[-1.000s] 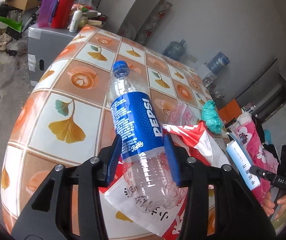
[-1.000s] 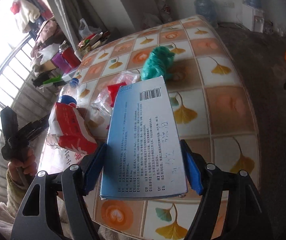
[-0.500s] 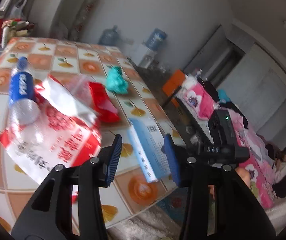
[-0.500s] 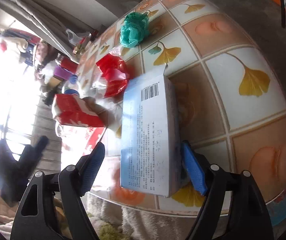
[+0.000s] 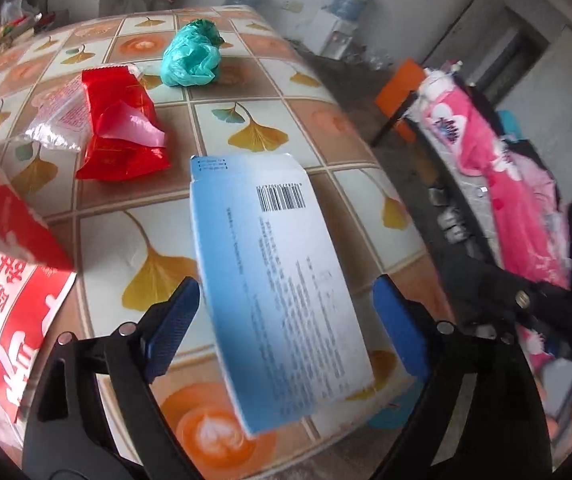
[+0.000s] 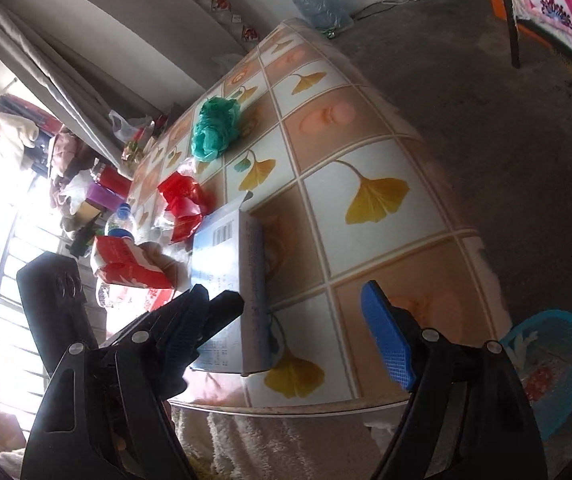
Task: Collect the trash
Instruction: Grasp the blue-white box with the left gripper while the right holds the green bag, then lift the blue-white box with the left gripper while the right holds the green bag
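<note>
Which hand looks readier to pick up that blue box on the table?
Left, probably. The left gripper is open with the blue box between its fingers. The right gripper is also open, but the box sits by its left finger, off centre.

The table (image 5: 254,80) wears a glossy cloth of orange and white squares printed with yellow ginkgo leaves. Near its front edge lies a flat blue box (image 5: 274,292) with a barcode and fine print. Beyond it sit a crumpled red wrapper (image 5: 120,140) beside a clear plastic bag (image 5: 60,120), and farther back a bunched green plastic bag (image 5: 192,58). A red-and-white printed bag (image 5: 10,280) lies at the left, and a capped bottle (image 6: 120,222) behind it.
</note>
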A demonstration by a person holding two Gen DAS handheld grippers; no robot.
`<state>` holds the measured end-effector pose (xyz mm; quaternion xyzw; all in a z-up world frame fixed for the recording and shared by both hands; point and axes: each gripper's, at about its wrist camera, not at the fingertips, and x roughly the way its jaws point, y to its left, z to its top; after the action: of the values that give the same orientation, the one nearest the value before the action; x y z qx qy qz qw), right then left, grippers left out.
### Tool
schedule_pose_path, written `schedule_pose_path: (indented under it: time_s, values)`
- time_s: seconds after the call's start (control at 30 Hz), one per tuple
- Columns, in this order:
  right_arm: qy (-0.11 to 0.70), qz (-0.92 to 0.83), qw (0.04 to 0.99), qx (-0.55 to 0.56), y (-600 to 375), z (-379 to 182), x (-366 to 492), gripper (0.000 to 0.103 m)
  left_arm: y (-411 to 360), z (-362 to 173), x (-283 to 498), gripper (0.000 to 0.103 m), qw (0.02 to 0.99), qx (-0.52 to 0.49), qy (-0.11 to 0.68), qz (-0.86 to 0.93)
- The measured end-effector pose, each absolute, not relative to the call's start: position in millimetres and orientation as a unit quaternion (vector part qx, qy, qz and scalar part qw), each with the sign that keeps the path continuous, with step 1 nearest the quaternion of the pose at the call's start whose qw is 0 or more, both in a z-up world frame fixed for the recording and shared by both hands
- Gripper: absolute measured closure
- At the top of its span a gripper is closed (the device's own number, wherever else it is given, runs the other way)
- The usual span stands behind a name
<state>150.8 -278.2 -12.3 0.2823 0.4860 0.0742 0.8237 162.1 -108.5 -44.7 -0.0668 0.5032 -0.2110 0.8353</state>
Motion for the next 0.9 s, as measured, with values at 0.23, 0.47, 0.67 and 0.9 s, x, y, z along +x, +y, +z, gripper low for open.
schedule_pose_path:
  time_s: [0.23,0.47,0.67,0.9]
  values:
    - [0.478,0.067,0.847,0.223,-278.3,-3.1,161.7,0.026,-103.9,-51.0,166.9,0.026,0.851,-0.046,0.484,-0.198]
    - [0.469,0.118,0.86,0.162,-249.6,15.1,233.5,0.027,-84.5,-51.6,156.3,0.027,0.85,-0.059,0.484,-0.2]
    - [0.493,0.167,0.843,0.131,-201.7,13.2,310.6,0.027,-70.0,-52.6,144.5,0.027,0.852,-0.063,0.481,-0.197]
    - [0.522,0.151,0.834,0.091,-156.6,-1.3,389.3,0.027,-67.8,-52.9,143.6,0.027,0.852,-0.066,0.478,-0.203]
